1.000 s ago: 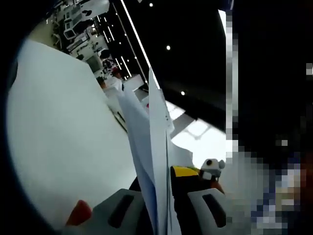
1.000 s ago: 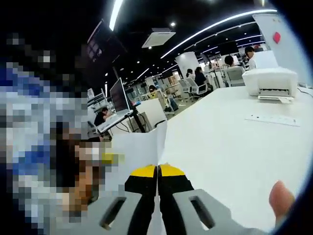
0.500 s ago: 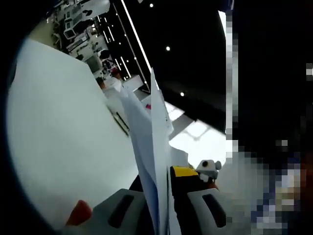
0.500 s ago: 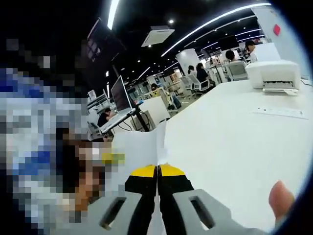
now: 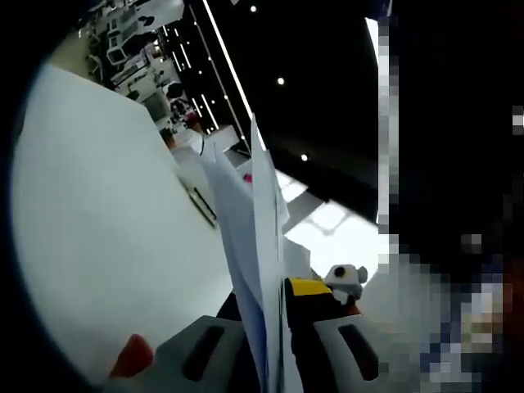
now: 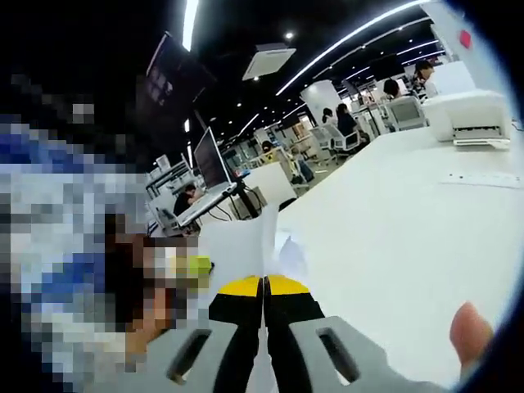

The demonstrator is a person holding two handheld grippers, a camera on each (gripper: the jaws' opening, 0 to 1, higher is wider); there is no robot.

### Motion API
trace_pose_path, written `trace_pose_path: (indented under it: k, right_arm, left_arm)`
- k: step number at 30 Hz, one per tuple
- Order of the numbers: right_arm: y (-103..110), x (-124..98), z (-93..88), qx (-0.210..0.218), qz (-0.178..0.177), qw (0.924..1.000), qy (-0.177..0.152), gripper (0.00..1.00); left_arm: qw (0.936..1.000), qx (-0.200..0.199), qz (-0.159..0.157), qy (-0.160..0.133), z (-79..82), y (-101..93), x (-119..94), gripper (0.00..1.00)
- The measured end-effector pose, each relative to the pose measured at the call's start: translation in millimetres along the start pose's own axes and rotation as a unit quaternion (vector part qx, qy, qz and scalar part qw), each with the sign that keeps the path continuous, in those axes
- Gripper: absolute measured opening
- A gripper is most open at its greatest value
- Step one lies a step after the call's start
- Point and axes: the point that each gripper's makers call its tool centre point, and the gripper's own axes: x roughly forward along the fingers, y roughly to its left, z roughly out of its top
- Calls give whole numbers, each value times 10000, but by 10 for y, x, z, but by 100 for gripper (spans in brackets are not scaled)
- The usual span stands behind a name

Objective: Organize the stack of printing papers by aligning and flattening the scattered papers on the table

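A stack of white printing papers (image 5: 260, 246) is held edge-on off the white table (image 5: 106, 229). My left gripper (image 5: 270, 303) is shut on the stack, the sheets rising between its yellow-tipped jaws. In the right gripper view the same papers (image 6: 241, 250) stand upright beyond my right gripper (image 6: 264, 286), whose yellow-tipped jaws are pressed shut on their edge. The other gripper (image 5: 344, 278) shows past the sheets at the lower right of the left gripper view, and a yellow bit of the other gripper (image 6: 196, 266) shows at the left of the right gripper view.
The table (image 6: 393, 229) stretches wide and white to the right. A white printer (image 6: 463, 115) and a flat white strip (image 6: 483, 178) sit near its far end. A monitor (image 6: 211, 160) stands on a desk behind, with several seated people (image 6: 344, 123) in the office.
The right gripper view has rolled slightly, so the printer sits higher and further right. The papers' top edge now looks more splayed there. The left gripper view is almost unchanged.
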Motion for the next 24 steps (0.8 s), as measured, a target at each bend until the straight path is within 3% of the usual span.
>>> trace_pose_path:
  k: [15, 24]
  right_arm:
    - [169, 236, -38, -89, 193, 9996, 164, 0]
    - [152, 244, 18, -40, 226, 9997, 123, 0]
  left_arm:
    - [10000, 20, 1, 15, 1, -7, -10, 9]
    - [10000, 23, -1, 23, 7, -5, -21, 9]
